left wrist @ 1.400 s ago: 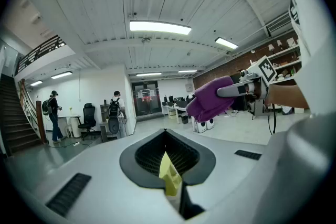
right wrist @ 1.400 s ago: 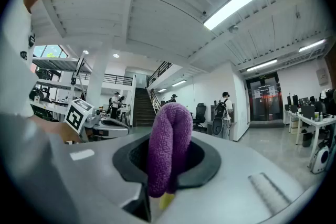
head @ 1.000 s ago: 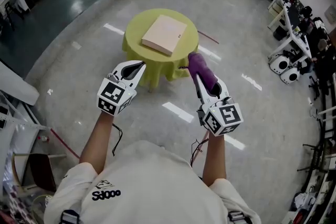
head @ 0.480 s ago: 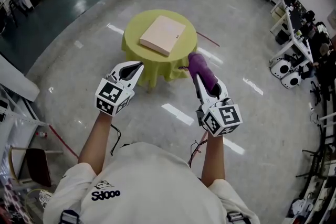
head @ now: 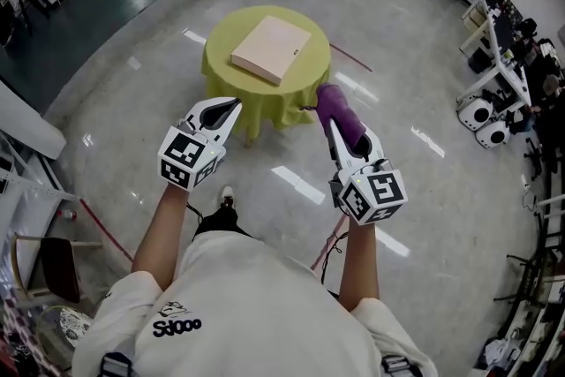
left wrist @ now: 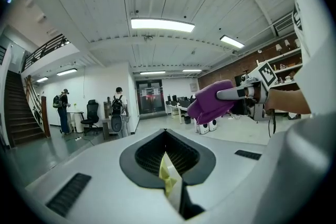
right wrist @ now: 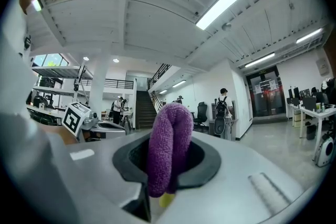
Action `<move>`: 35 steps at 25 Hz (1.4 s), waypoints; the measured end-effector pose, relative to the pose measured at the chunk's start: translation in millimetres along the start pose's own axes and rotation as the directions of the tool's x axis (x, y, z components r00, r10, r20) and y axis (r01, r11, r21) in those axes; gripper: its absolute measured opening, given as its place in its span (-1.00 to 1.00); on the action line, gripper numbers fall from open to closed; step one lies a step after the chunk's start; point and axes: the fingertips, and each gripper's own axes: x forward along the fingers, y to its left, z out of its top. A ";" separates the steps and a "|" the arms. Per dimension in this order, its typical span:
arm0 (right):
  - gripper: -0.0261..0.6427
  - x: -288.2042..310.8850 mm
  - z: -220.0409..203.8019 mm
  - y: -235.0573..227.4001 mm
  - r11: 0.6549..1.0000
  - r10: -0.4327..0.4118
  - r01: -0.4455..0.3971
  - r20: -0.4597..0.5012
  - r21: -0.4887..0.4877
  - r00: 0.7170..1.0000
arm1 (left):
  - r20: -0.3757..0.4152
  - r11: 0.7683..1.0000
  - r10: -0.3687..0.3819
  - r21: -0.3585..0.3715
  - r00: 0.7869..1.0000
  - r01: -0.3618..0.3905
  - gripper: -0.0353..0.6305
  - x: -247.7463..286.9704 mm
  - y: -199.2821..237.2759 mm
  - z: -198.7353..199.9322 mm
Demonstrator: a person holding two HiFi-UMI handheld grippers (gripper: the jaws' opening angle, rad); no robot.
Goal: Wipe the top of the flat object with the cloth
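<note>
My left tongs (head: 231, 109) pressed together, empty | my right tongs (head: 342, 135) pinching purple cloth (head: 335, 107) | flat object (head: 271, 49) on desk (head: 219, 71), well apart

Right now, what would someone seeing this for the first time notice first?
The bright purple cloth stands out, clamped in the right hand-held gripper and held out in front of the person, above the floor. Just beyond it is a small round table draped in yellow-green, with a flat tan object lying on top. The left hand-held gripper is shut and holds nothing, level with the right one.
</note>
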 end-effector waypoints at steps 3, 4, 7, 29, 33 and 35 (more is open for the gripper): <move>-0.68 8.2 1.5 -9.0 1.000 -0.001 0.001 0.005 0.000 1.000 | 0.009 1.000 0.000 0.005 1.000 0.000 -0.88 11.4 3.8 2.6; -0.68 11.9 1.8 -12.3 1.000 -0.002 0.002 0.006 -0.001 1.000 | 0.011 1.000 -0.001 0.007 1.000 0.001 -0.88 16.1 6.1 2.6; -0.67 27.3 0.9 -21.6 1.000 -0.003 0.003 0.006 -0.005 1.000 | 0.013 1.000 0.001 0.000 1.000 -0.001 -0.88 31.9 20.3 -0.7; -0.67 269.0 -4.4 -109.9 0.999 -0.041 0.040 -0.049 -0.007 0.998 | -0.021 1.000 -0.009 -0.016 1.000 0.009 -0.88 183.5 229.1 -11.6; -0.67 305.2 -15.0 -122.5 0.998 -0.061 0.061 -0.070 -0.002 0.996 | -0.038 1.000 -0.014 -0.019 0.999 0.013 -0.88 201.1 258.8 -24.9; -0.67 324.3 -21.2 -124.2 0.997 -0.073 0.072 -0.086 -0.010 0.994 | -0.048 0.999 -0.014 -0.036 0.999 0.012 -0.88 205.9 276.2 -34.4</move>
